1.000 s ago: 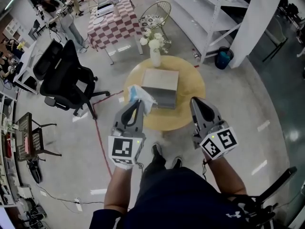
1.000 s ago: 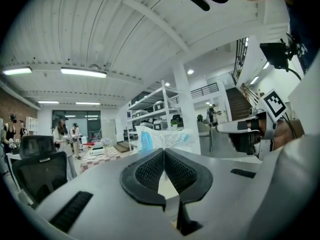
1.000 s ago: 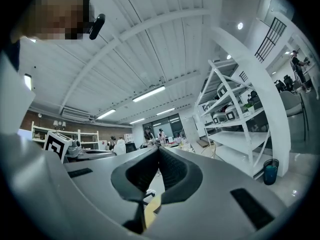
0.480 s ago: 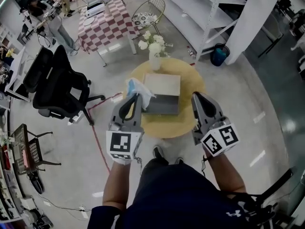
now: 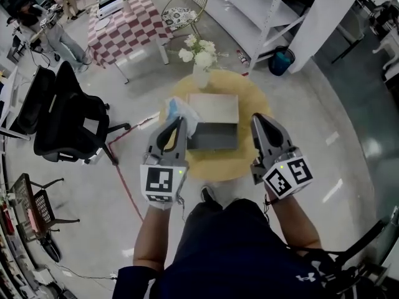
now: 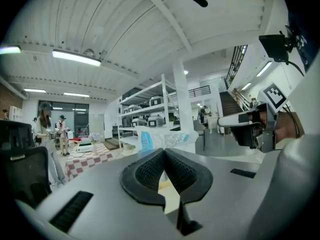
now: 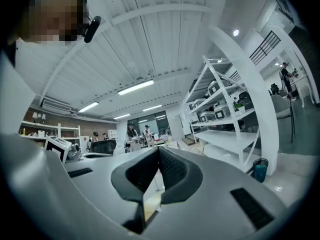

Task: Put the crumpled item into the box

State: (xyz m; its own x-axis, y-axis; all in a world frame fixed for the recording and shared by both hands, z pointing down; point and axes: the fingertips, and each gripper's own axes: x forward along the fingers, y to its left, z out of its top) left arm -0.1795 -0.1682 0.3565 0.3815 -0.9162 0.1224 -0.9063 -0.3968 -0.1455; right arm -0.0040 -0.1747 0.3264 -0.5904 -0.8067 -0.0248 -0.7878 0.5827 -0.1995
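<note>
A glossy grey floor held a black office chair, a checkered table and white shelving under strip lights.

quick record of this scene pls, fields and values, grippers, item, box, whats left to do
left gripper: shut on crumpled item
right gripper: shut, empty, at the box's right
crumpled item: white and blue, held up left of the box, not in it
box: grey, open, on table
vase: white flowers, behind the box
remaining: item not yet in box
</note>
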